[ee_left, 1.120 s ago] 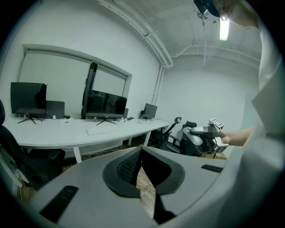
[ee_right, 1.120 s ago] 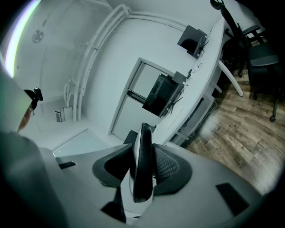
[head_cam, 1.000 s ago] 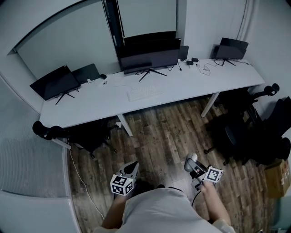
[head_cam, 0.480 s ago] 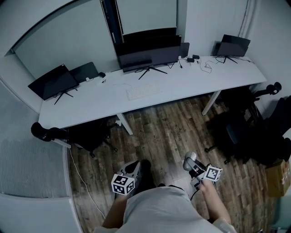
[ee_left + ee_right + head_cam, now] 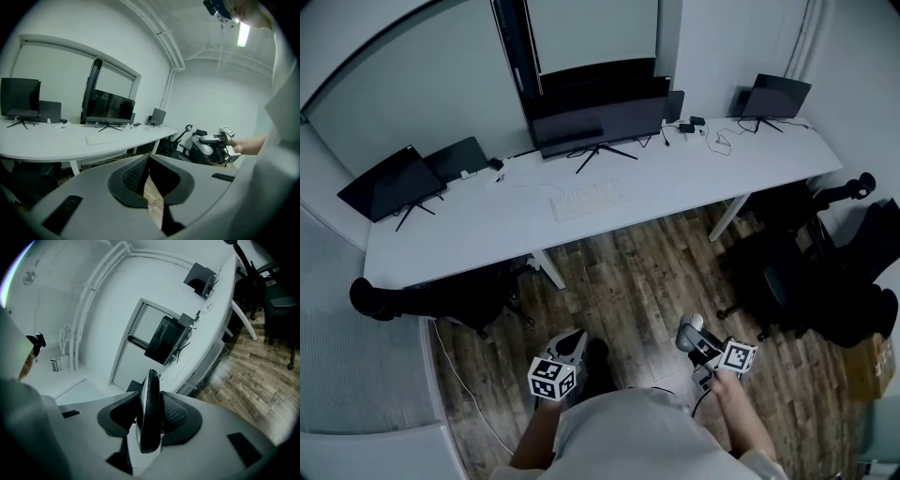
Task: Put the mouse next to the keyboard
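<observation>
The mouse (image 5: 150,414), dark with a white side, stands on edge between the pads of my right gripper (image 5: 150,397), which is shut on it. In the head view that gripper (image 5: 690,334) hangs low over the wooden floor at the right, well away from the desk. The white keyboard (image 5: 589,200) lies on the long white desk (image 5: 694,173) in front of the big middle monitor (image 5: 592,120); the left gripper view also shows the keyboard (image 5: 104,139). My left gripper (image 5: 570,349) is held low at the left, shut, with nothing in it (image 5: 149,159).
Two monitors (image 5: 389,183) stand at the desk's left end and one monitor (image 5: 775,95) at its right end, with cables (image 5: 717,139) nearby. Black office chairs (image 5: 811,281) crowd the floor on the right. Another chair (image 5: 389,298) sits by the desk's left end.
The head view has swung a little, so the desk and monitors sit further left in the picture. Both grippers stay low in front of the person, the mouse still held.
</observation>
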A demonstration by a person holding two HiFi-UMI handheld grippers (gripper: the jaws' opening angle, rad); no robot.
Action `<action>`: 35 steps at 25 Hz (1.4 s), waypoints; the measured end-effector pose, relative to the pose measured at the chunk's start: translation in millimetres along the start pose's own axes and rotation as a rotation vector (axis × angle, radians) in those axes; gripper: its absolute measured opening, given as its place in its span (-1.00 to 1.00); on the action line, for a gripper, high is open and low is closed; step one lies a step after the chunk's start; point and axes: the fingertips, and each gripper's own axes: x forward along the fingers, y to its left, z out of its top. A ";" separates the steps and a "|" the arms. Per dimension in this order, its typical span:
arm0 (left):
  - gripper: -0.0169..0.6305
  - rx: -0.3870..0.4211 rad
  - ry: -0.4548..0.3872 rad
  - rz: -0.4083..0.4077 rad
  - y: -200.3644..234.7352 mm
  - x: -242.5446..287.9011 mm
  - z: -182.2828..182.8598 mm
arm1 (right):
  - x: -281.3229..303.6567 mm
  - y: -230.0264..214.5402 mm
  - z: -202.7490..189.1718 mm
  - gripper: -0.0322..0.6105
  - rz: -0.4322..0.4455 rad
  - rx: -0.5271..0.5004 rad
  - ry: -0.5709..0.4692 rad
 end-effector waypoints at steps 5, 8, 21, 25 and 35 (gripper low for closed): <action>-0.89 -0.001 0.015 -0.022 35.5 24.6 17.6 | 40.2 -3.2 13.2 -0.44 -0.005 0.031 -0.007; -0.89 -0.004 0.019 -0.030 58.7 36.9 28.9 | 64.6 -3.0 20.2 -0.44 -0.005 0.030 0.001; -0.89 0.009 0.066 -0.111 132.9 90.2 66.6 | 140.6 -9.4 58.3 -0.44 -0.055 0.047 -0.057; -0.89 0.023 0.070 -0.141 151.7 103.8 77.1 | 159.1 -10.2 66.4 -0.44 -0.065 0.045 -0.084; -0.89 0.034 0.098 -0.195 174.0 124.9 81.9 | 183.8 -14.8 81.1 -0.44 -0.094 0.049 -0.128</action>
